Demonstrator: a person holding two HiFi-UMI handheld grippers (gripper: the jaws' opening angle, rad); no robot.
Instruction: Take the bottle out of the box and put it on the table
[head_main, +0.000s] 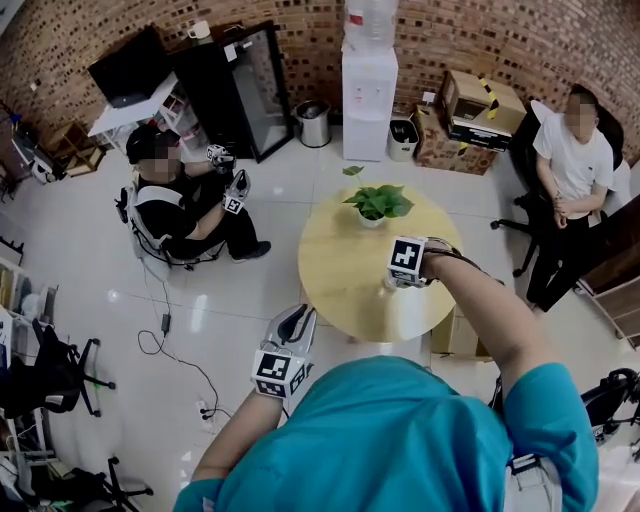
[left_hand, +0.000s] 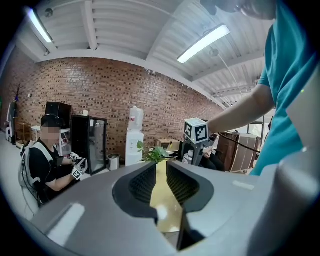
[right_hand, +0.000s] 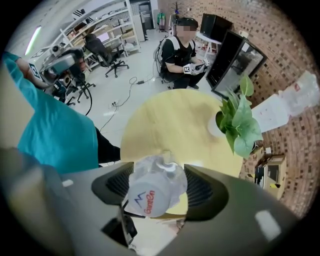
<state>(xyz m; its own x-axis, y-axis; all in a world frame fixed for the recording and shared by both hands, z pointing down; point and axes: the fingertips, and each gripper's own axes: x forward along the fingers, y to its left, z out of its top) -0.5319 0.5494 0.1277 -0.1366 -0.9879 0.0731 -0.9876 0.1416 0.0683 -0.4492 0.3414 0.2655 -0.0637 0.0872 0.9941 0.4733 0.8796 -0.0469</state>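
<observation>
A green leafy plant in a white round pot (head_main: 377, 204) is standing near the far edge of the round yellow tabletop (head_main: 345, 280). A white water dispenser (head_main: 368, 105) is standing against the red brick wall (head_main: 300, 30), beside a black glass-door cabinet (head_main: 245, 90). A person in a white shirt (head_main: 572, 150) is sitting on the right.

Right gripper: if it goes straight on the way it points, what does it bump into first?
Probably the round yellow table top, right below. The clear plastic bottle with a white cap, clamped in the right gripper, would likely touch before the jaws.
</observation>
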